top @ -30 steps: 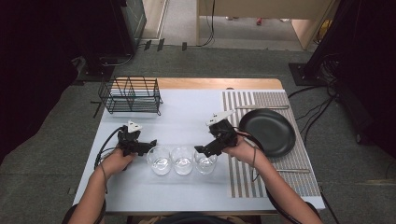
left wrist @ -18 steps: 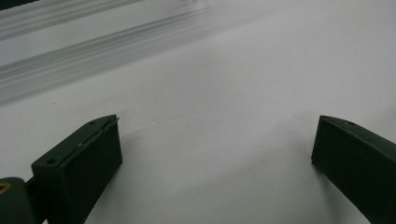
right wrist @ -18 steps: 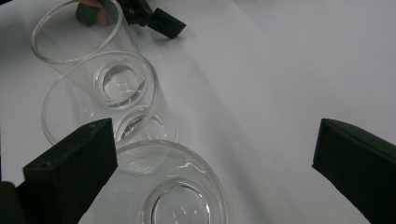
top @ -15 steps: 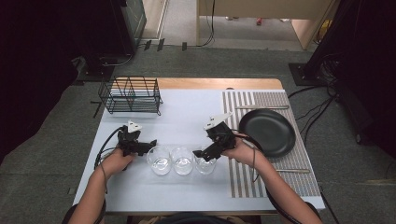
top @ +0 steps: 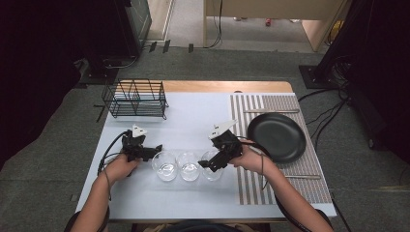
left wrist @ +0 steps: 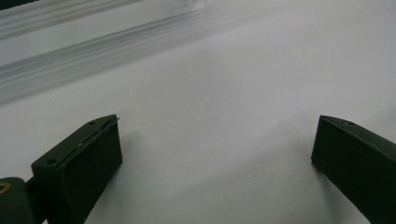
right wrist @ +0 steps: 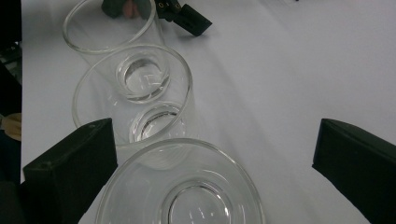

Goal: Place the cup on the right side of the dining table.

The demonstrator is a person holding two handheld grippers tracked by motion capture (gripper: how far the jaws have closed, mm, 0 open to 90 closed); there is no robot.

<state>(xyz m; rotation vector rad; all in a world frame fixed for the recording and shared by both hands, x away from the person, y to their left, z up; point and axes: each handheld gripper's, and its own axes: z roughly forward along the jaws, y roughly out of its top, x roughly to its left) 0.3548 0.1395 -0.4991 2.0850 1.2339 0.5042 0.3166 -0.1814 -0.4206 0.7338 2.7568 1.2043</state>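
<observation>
Left gripper (top: pixel 155 149): jaws wide, empty, beside leftmost glass (top: pixel 166 166).
Right gripper (top: pixel 209 166): jaws wide, over rightmost glass (top: pixel 212 166).
Glasses: row of three, near table's (top: pixel 193 116) front edge.

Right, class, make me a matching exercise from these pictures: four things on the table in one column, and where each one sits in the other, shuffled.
Things:
1. wire rack
2. black pan
3. three glasses
4. left gripper

Places:
A. on the striped mat
B. in a row between the two grippers
C. far left part of the table
D. just left of the glasses, jaws open

Pairs: 1-C, 2-A, 3-B, 4-D
</observation>
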